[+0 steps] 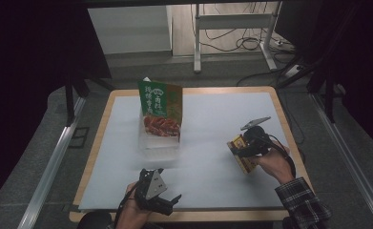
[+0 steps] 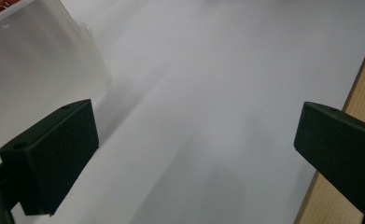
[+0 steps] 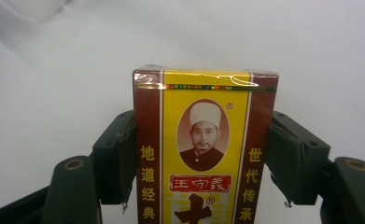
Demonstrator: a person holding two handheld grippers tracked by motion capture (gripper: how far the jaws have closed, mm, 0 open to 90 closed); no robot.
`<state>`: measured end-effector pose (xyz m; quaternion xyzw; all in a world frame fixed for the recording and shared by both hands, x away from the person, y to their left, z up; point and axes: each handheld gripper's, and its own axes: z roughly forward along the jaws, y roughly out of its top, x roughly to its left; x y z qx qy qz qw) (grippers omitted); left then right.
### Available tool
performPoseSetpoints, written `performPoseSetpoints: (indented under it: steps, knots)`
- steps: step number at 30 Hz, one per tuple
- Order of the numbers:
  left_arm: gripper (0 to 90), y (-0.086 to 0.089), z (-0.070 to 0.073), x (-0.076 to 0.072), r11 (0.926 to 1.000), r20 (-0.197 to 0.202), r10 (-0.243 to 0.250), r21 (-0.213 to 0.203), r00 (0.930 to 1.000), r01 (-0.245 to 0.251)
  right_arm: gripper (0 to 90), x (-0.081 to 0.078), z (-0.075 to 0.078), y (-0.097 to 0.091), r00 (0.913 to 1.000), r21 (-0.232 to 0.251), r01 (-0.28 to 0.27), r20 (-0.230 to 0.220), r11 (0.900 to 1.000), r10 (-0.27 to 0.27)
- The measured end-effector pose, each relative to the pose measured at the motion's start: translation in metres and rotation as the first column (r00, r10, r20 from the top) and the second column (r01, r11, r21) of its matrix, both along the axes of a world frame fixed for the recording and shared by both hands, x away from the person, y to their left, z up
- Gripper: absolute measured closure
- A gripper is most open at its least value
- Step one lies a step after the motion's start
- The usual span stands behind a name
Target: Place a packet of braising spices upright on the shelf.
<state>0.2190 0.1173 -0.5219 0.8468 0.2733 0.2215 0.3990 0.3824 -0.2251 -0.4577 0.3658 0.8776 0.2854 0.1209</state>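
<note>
Yellow-and-maroon spice box (image 3: 203,149) clamped between right gripper (image 3: 203,156) pads near desk (image 1: 222,143) right edge; left gripper (image 2: 194,154) wide open, empty.

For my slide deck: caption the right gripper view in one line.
Right tongs shut on the sides of a yellow-and-maroon box bearing a portrait, held above the white table cover.

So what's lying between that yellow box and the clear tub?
Nothing: in the high view, bare white table sheet separates the yellow box from the clear tub.
</note>
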Motion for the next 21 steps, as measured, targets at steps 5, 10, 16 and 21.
performPoseSetpoints:
  steps: [5, 10, 16, 21]
  knots:
    - [0.0, 0.0, 0.0, 0.0, 0.9999, 0.001, 0.005, -0.009, 1.0, -0.005, 31.9, -0.005, 0.004, -0.001, 0.9991, 0.049, 0.009, 0.042, 0.9987, -0.011]
    - [0.0, 0.0, 0.0, 0.0, 1.0, 0.002, 0.004, -0.007, 1.0, -0.004, 31.9, -0.008, 0.007, -0.001, 0.9958, 0.093, -0.009, 0.091, 0.9956, 0.001]
    - [0.0, 0.001, 0.001, 0.0, 1.0, 0.004, 0.004, -0.001, 1.0, -0.004, 31.9, -0.012, 0.014, 0.002, 0.9872, 0.154, -0.043, 0.158, 0.9871, 0.019]
    - [0.0, 0.003, 0.001, 0.0, 0.9997, 0.004, 0.016, -0.019, 0.9999, -0.016, 31.9, -0.014, 0.019, 0.006, 0.9798, 0.183, -0.062, 0.198, 0.9812, 0.025]
